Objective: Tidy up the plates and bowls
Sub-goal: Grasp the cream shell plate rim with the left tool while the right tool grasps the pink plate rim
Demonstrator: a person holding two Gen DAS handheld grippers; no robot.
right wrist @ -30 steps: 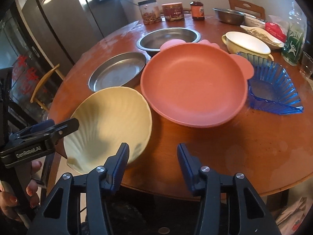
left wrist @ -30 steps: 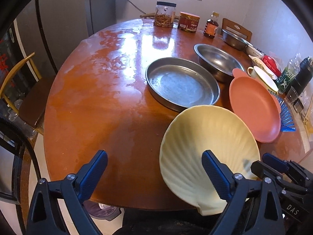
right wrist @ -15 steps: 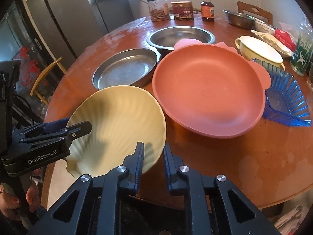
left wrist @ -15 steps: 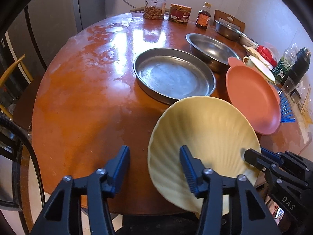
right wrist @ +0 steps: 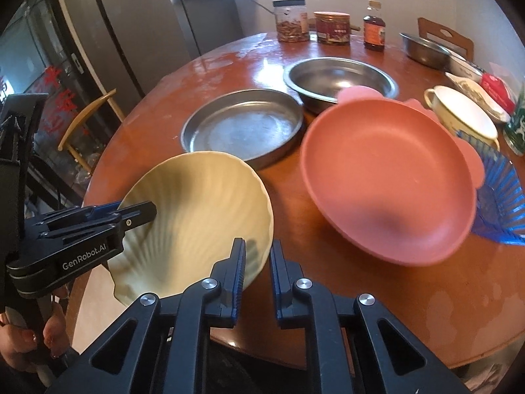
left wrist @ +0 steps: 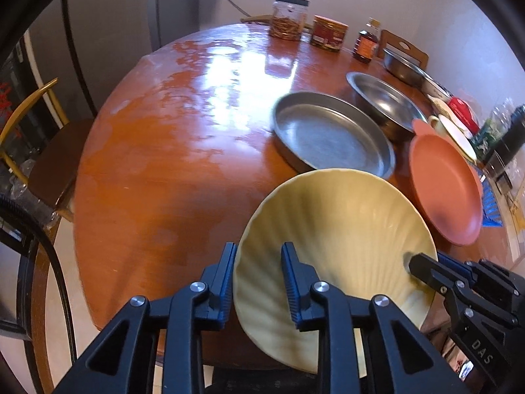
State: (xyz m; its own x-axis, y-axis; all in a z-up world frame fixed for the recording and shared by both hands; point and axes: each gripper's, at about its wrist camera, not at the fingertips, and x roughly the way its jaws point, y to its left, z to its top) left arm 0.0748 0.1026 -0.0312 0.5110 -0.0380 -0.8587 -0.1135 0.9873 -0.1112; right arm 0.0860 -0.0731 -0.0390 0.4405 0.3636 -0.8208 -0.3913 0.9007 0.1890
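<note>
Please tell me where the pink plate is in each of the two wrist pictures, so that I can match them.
Left wrist view: the pink plate is at the right edge, right of the cream shell plate.
Right wrist view: the pink plate is large, right of centre, beside the blue dish.
Shared landmark: the flat steel pan, just left of the pink plate in both.
</note>
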